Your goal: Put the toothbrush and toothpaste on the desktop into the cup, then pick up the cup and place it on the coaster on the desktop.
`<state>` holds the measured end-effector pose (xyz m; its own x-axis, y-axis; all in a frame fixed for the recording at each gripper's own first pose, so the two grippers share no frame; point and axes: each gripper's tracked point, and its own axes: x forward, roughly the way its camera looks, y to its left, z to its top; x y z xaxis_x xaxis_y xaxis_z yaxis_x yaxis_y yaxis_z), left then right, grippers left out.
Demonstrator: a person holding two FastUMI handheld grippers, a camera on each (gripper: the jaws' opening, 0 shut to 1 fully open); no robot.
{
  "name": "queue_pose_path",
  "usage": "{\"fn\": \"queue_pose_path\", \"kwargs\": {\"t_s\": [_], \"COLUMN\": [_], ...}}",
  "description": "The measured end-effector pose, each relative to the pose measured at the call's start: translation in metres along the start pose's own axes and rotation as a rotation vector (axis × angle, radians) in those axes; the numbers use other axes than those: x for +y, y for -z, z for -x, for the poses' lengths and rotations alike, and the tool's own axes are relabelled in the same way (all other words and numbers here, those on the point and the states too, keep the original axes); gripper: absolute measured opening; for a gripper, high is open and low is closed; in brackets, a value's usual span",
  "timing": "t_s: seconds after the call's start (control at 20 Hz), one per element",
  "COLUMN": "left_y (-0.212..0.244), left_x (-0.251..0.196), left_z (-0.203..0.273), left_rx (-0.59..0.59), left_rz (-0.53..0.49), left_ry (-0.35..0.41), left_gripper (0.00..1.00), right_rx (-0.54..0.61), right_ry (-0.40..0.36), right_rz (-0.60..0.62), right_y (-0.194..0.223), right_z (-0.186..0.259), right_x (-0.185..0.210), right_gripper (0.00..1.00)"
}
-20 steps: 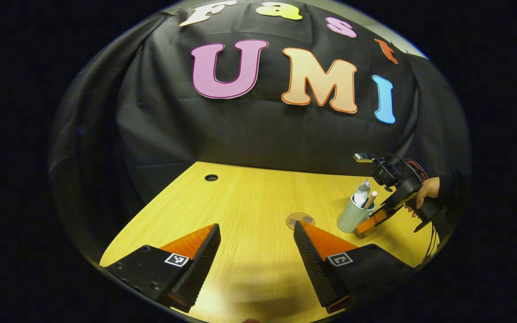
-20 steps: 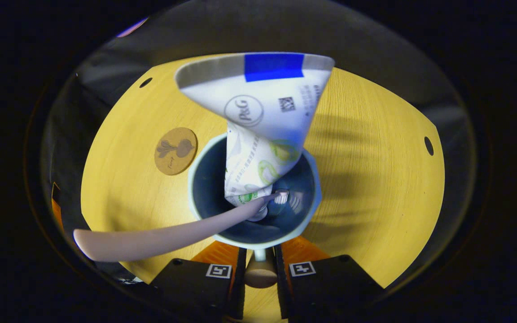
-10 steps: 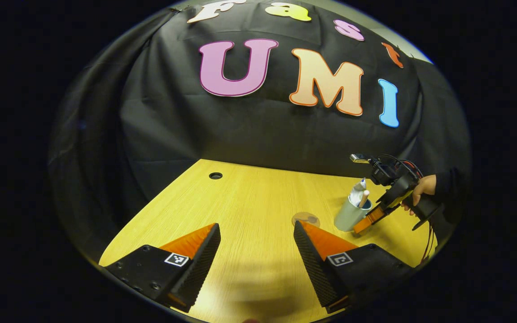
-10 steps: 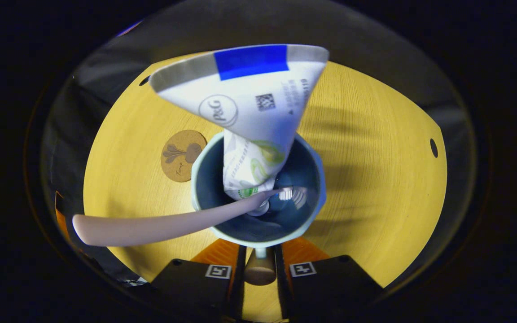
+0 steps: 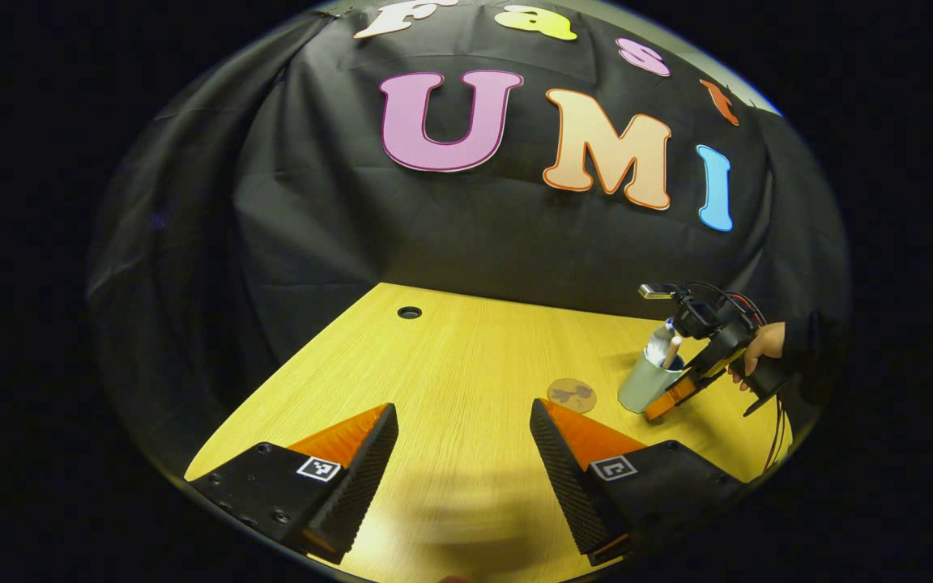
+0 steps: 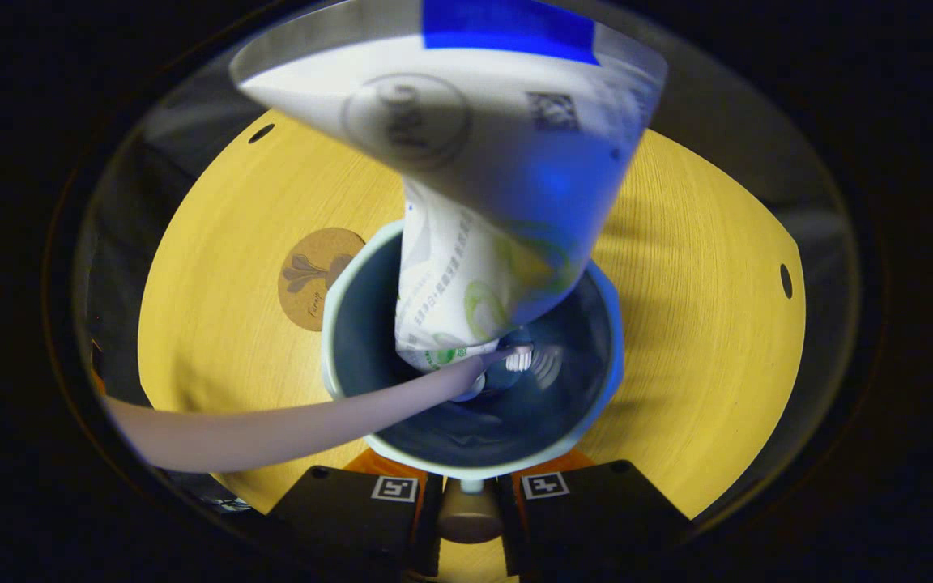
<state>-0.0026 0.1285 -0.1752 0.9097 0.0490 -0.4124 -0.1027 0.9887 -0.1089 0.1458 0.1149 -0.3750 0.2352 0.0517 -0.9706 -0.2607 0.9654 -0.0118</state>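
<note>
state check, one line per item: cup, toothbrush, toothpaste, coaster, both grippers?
Pale blue cup: upright, gripped at its near wall, beside the coaster.
Pale-handled toothbrush: head down in the cup.
White toothpaste tube: standing in the cup.
Round cork coaster: bare.
Right gripper: shut on the cup.
Left gripper: open, holding nothing.

The left tool hung over the table with its fingers spread wide and nothing between them. Farther off, the right tool, held in a hand, gripped the cup just beside the coaster.
</note>
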Motion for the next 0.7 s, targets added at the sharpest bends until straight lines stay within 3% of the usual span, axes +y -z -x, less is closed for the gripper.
{"fn": "queue_pose_path", "kwargs": {"t_s": [0.2, 0.3, 0.35, 0.45, 0.6, 0.7], "left_y": [0.001, 0.001, 0.002, 0.003, 0.003, 0.004], "left_x": [0.002, 0.004, 0.005, 0.010, 0.019, 0.025], "left_z": [0.000, 0.001, 0.001, 0.000, 0.001, 0.001], "left_rx": [0.006, 0.008, 0.009, 0.012, 0.015, 0.016], "left_rz": [-0.005, -0.004, -0.004, -0.003, 0.003, 0.006], "left_ry": [0.006, 0.007, 0.008, 0.005, -0.001, -0.006], "left_gripper": [0.95, 0.95, 0.95, 0.95, 0.95, 0.95], "right_rx": [-0.039, -0.050, -0.054, -0.060, -0.066, -0.056], "right_ry": [-0.049, -0.049, -0.058, -0.072, -0.058, -0.045], "right_rz": [-0.005, 0.012, 0.018, 0.030, 0.063, 0.079], "right_y": [-0.010, -0.015, -0.018, -0.025, -0.037, -0.042], "right_z": [0.005, 0.005, 0.006, 0.008, 0.014, 0.022], "right_x": [0.026, 0.037, 0.044, 0.059, 0.073, 0.083], "right_gripper": [0.29, 0.32, 0.28, 0.32, 0.28, 0.32]}}
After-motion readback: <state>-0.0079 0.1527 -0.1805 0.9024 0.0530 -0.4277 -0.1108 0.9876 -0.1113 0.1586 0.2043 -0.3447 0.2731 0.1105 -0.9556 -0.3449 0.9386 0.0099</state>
